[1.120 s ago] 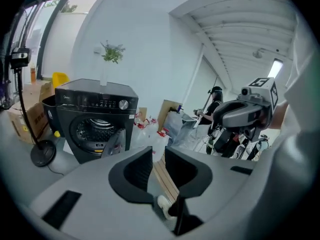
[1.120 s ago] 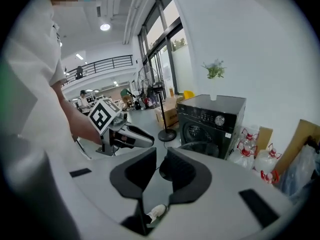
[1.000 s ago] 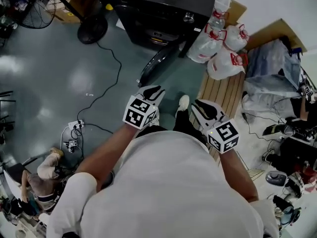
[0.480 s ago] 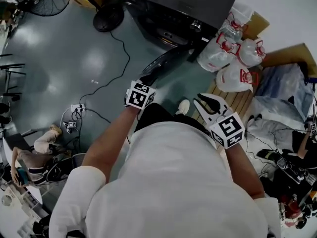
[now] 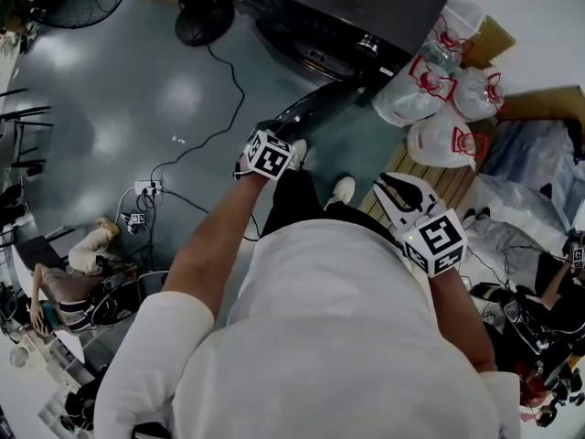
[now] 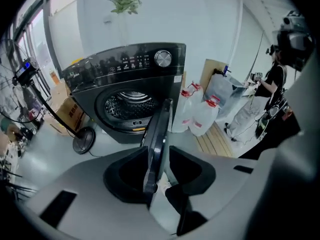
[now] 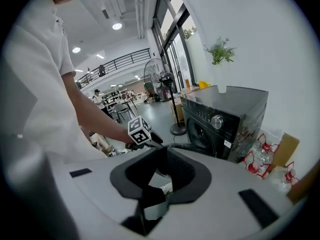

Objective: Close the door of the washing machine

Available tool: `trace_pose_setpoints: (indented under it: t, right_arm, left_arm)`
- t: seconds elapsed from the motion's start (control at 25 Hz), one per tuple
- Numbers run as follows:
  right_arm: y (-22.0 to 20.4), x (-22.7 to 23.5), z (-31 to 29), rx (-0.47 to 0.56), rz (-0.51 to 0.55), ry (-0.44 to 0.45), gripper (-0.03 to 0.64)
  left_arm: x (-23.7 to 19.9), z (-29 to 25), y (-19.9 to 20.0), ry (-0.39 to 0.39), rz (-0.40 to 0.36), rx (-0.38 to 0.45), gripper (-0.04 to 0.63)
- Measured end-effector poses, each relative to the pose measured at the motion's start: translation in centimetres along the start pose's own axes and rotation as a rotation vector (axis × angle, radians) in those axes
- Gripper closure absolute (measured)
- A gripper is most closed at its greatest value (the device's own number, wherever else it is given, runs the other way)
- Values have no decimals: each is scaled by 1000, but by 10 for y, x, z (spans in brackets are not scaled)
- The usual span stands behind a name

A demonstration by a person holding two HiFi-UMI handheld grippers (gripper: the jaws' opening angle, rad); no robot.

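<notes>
On the grey floor at far left, a power strip [image 5: 145, 188] lies with a black cable [image 5: 222, 99] running up towards a pedestal fan base [image 5: 203, 18].

The left gripper [image 5: 261, 136] is at the free edge of the washing machine door [image 5: 315, 108], pointing steeply down. The left gripper view shows the door [image 6: 159, 126] edge-on and upright between the jaws. The jaws have just been opening. They stand wide apart, with a gap on each side of the door edge and no pad pressing on it.

The door stands swung out from the black front-loading washing machine [image 5: 366, 7], leaving the drum opening [image 6: 126, 104] exposed.

The right gripper [image 5: 395, 195] hangs well apart from the door, over a slatted wooden pallet [image 5: 402, 165]. Its jaws are released, with nothing between them. Plastic water jugs [image 5: 443, 94] stand right of the machine.
</notes>
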State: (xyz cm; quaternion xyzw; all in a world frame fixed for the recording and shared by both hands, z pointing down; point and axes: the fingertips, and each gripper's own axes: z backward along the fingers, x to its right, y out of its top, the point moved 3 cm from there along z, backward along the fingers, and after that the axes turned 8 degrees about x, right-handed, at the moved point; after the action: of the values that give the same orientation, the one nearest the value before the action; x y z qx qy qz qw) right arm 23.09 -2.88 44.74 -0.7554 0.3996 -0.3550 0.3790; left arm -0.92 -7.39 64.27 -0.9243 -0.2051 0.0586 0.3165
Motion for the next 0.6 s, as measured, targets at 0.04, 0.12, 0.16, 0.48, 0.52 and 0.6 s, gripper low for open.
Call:
trace_pose_setpoints:
  t: [0.04,0.12,0.16,0.48,0.52,0.6]
  right_arm:
    - [1,2,-2,-5,-5,-5,542]
    - [2,4,-6,-17,-13,-15,538]
    - [4,5,-9,-21,-18,-20,538]
    - [16,7,-33,-33,-55,-44,540]
    - [16,7,-35,-35,-58,-46,540]
    - [18,8,-39,-38,-65,-52,540]
  left_arm:
    - [-2,-4,-1,-2,-15,-13,466]
    - [-6,-12,-4,-15,-42,-31,465]
    - [-7,-15,-5,-26,-53,-41,465]
    - [-7,-28,-12,-91,-104,-88,467]
    - [-7,-28,-12,-99,-104,-89,468]
    - [-7,-28,-11,-116,-113,-92,470]
